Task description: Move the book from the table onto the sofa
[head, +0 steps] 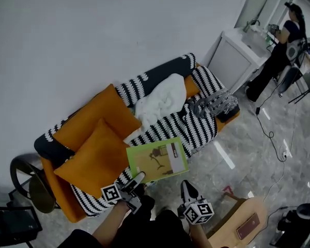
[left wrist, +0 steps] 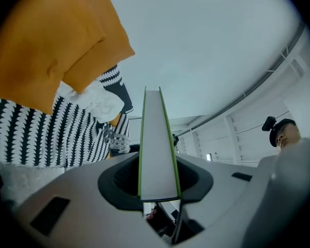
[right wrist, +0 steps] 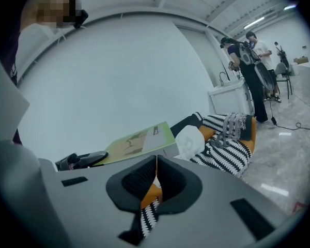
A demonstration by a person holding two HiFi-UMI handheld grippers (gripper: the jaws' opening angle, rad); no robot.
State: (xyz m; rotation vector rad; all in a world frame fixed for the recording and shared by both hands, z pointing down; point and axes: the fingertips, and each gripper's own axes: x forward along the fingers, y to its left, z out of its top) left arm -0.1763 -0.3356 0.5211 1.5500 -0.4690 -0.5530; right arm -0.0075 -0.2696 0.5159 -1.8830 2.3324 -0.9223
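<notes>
Holding the green book (head: 157, 159) by its near edge, the left tool (head: 137, 179) has its jaws pinched on the pages, and the book juts out level over the front edge of the sofa (head: 196, 128), not yet laid down. It stays flat with no droop from a grip at one end, so I'd call it light and fairly stiff. The cover looks glossy and could slide in a weak pinch. A hold nearer the spine would steady it, but this edge grip looks good enough for a short set-down. The right tool (head: 186, 187) hangs beside it with its jaws pressed together on nothing.

Now the landing spot. The two orange cushions (head: 93, 159) fill the sofa's left end. The striped seat lies bare just beyond the book, and a rumpled white blanket (head: 163, 99) sits further along. That soft, uneven cover gives, so the book may tilt where it lands.

Off to the right, the wooden tabletop (head: 248, 211) is well apart from the book now. Beyond it the grey floor (head: 279, 174) carries a trailing cable (head: 271, 133), and a person (head: 279, 56) stands by a white cabinet (head: 237, 56).
</notes>
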